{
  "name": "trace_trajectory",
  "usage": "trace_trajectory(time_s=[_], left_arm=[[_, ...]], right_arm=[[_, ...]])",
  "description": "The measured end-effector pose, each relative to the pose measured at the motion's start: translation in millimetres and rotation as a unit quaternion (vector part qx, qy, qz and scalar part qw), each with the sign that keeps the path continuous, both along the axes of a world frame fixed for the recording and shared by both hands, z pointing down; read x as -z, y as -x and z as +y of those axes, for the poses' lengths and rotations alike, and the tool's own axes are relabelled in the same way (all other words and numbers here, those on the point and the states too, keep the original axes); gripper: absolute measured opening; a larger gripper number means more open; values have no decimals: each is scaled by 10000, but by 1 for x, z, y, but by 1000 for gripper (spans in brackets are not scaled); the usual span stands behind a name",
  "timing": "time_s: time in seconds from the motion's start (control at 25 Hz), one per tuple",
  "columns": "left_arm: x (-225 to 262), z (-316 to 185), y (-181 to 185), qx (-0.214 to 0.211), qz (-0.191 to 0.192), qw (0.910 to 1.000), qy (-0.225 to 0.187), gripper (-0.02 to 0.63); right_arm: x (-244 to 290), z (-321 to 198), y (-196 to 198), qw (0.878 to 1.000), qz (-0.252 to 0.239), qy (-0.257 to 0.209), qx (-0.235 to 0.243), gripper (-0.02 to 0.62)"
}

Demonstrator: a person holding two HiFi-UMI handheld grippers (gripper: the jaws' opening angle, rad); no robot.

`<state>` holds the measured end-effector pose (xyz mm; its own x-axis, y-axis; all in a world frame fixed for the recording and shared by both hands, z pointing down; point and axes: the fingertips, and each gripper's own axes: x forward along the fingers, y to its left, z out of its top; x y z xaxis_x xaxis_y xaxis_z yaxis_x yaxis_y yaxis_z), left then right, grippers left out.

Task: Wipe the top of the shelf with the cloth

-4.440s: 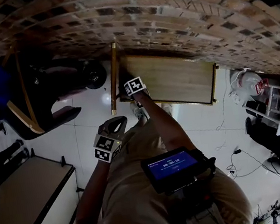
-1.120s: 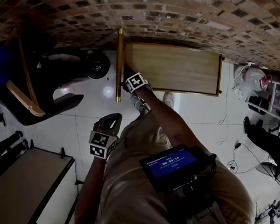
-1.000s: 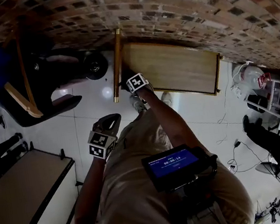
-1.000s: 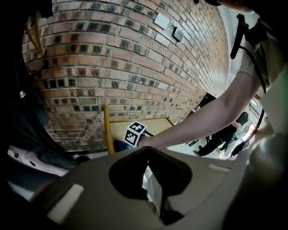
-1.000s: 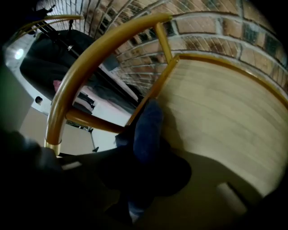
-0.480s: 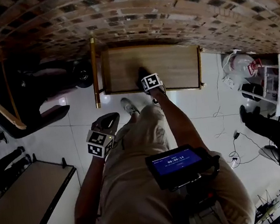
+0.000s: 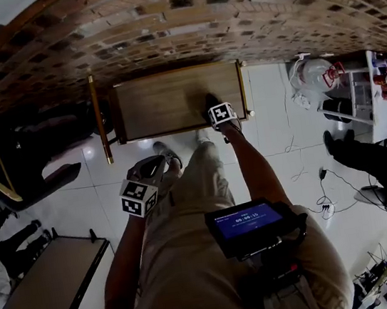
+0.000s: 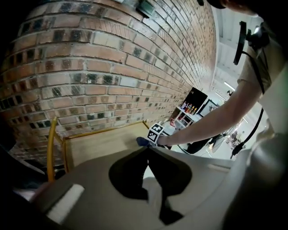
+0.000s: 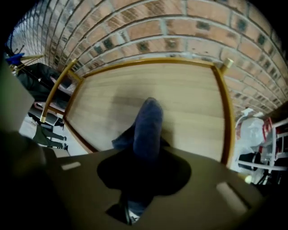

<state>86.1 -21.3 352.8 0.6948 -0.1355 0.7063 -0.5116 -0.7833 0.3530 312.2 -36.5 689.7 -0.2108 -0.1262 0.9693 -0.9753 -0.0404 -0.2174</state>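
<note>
My right gripper (image 7: 213, 104) clamps the one blue cloth (image 9: 148, 123), slid rightward along the shelf top (image 7: 157, 101). My left gripper (image 7: 156, 166) is closed, empty.

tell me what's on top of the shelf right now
Only the blue cloth, clamped in the right gripper, lies on the wooden top of the shelf. The rest shows bare wood inside the gold-coloured rail. The patch under the cloth is covered.

Matt wood shelf top (image 9: 180, 99), seemingly brass rail (image 9: 226, 112), soft cloth (image 9: 148, 126)
</note>
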Motion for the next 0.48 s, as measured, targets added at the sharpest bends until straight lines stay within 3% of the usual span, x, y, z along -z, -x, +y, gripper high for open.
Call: trace_trajectory(time_s=[0.2,0.36,0.48], left_arm=[[4,2,-45,-157,-15,9999,-14,5],[9,13,-64,-185,-38,9998,-44,5],[9,21,-65,-166,-82,9998,-28,5]], right_arm=[[12,19,-72,9984,551,63,-75,89],[11,26,-80,9990,425,-34,113,87],[12,30,-80,9975,630,-50,324,87]])
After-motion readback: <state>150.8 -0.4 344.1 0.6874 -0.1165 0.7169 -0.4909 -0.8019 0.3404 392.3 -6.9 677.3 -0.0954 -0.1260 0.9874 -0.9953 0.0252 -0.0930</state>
